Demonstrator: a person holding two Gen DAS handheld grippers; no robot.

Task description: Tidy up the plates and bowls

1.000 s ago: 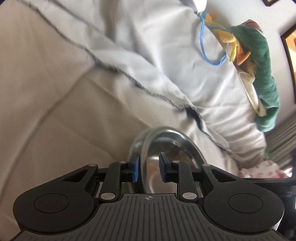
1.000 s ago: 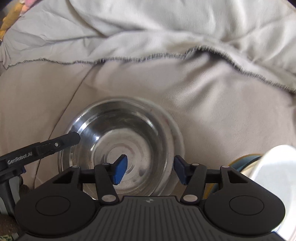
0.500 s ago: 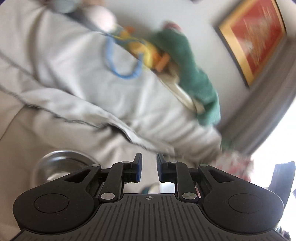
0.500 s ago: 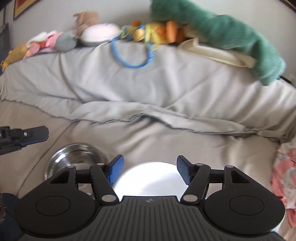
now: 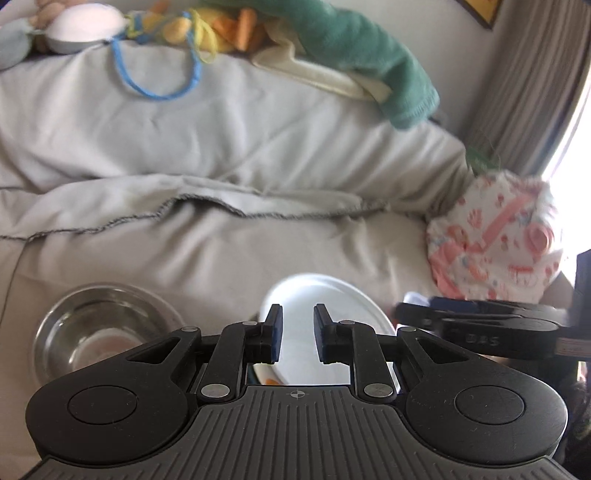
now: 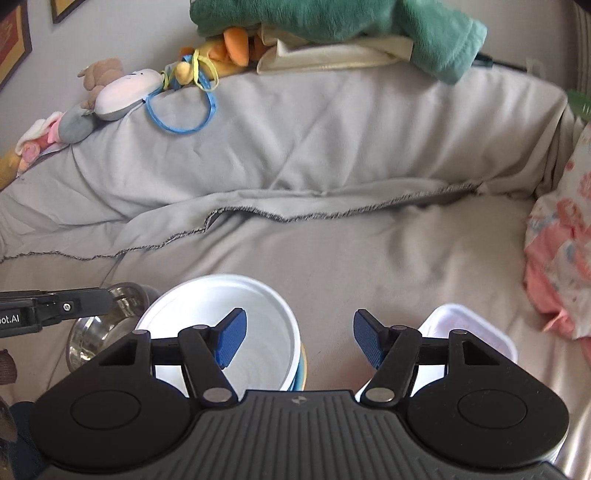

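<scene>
A steel bowl rests on the grey sofa cover, low left in the left wrist view. To its right lies a white bowl, just beyond my left gripper, whose jaws are opening from a narrow gap with nothing between them. In the right wrist view the white bowl sits in a blue and yellow rimmed bowl, with the steel bowl to its left. My right gripper is open and empty, above the white bowl's right edge. A white rectangular container lies to the right.
Soft toys and a green towel line the top of the sofa back. A pink patterned cloth lies at the right end of the seat. A left gripper finger reaches in from the left, over the steel bowl.
Both grippers have lifted and swung right, away from the steel bowl. The left jaws, which stood astride the bowl's rim, are now clear of it. The right jaws have widened.
</scene>
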